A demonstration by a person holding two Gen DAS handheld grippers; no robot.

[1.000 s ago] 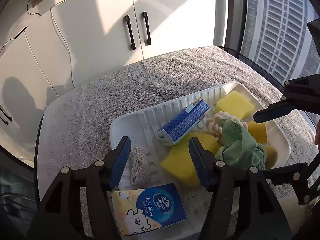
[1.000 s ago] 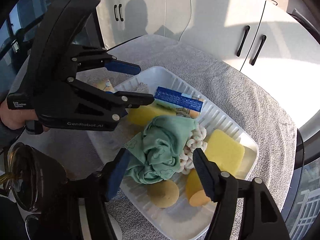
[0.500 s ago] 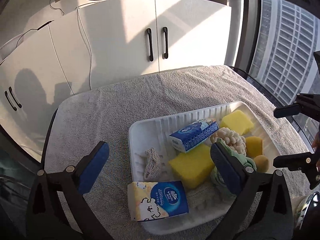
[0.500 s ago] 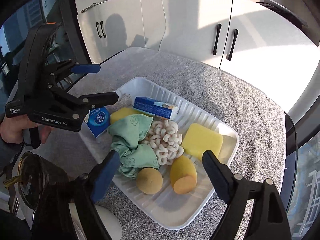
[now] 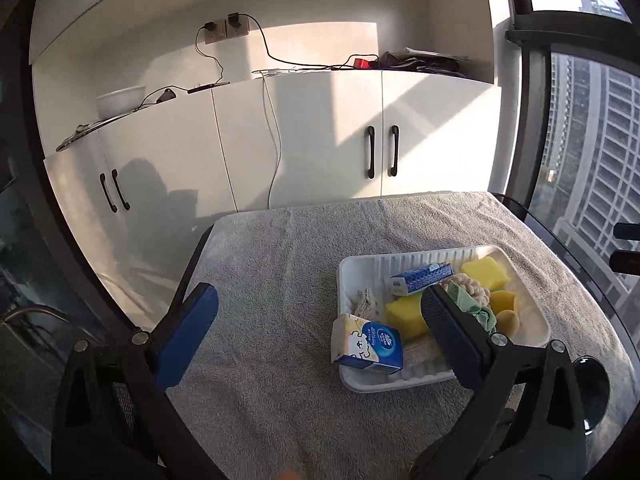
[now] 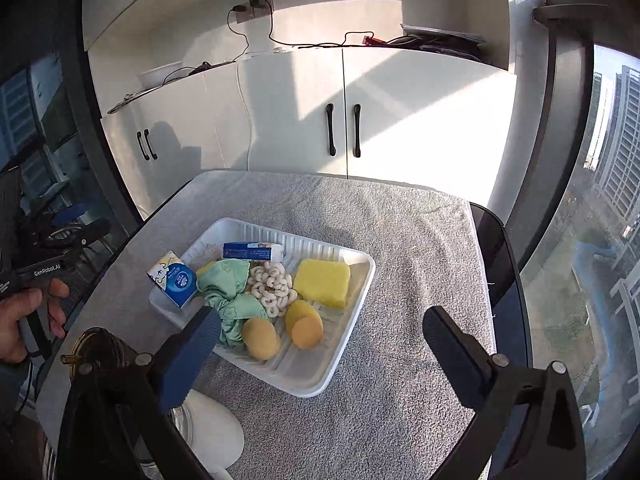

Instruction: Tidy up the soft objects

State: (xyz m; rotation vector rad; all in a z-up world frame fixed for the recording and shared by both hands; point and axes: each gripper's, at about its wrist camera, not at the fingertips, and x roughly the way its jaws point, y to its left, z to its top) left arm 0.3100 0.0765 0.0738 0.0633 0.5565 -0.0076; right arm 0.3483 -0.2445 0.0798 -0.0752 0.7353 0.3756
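Right wrist view: white tray (image 6: 352, 300) sat mid-counter (image 6: 400, 220) holding sponges, green cloth (image 6: 228, 292) and tissue packs; both grippers' fingers (image 6: 444, 340) apart, gripping nothing; white cabinets (image 6: 400, 120) behind tray.

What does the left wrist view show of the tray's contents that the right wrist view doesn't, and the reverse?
Only the left wrist view shows the small grey knitted pad near the tray's left wall. Only the right wrist view clearly shows the cut orange sponge and the round tan sponge whole, plus the hand holding the other gripper. Both show the white tray, green cloth, blue tissue pack and yellow sponge.
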